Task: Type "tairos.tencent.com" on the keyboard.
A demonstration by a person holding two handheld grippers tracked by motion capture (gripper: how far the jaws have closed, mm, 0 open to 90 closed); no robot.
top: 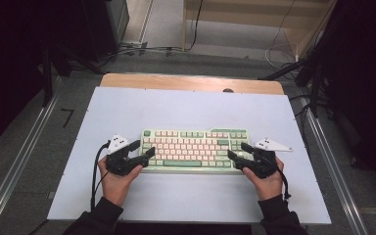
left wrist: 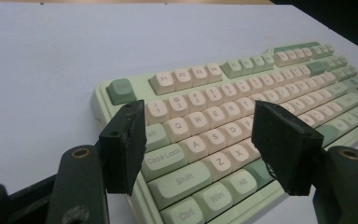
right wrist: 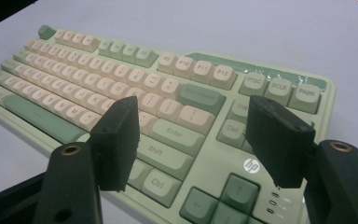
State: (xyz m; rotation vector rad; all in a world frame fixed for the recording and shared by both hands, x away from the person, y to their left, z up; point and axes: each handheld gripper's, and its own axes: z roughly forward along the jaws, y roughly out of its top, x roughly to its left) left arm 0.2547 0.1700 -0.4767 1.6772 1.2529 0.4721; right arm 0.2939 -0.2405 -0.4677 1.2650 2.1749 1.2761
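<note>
At the keyboard's two short ends, as the high view shows, sit the grippers, one in each hand. The left gripper (top: 145, 153) lies at about nine o'clock from the keyboard's middle, its jaws spread apart and pointing toward three o'clock, with nothing clamped between them. In the left gripper view the two black pads (left wrist: 123, 147) stand wide on either side of the lower left keys, above Caps Lock, Shift and Z, pressing on nothing. The right gripper (top: 237, 152) mirrors it at about three o'clock, jaws likewise parted and aimed toward nine o'clock. In the right gripper view its pads (right wrist: 276, 140) hang over the right end, around Enter, right Shift and the arrow keys, beside the printed logo, again free of contact.

Between them the green and cream HP keyboard (top: 196, 149) rests flat on the pale blue table mat (top: 186, 107), its long side running from nine to three o'clock, slightly nearer the person than the mat's middle. Each gripper trails a black cable (top: 96, 171) toward six o'clock, past dark sleeves (top: 98, 218). Beyond the mat at twelve o'clock runs a wooden table edge (top: 191, 82), then grey floor (top: 215, 61).
</note>
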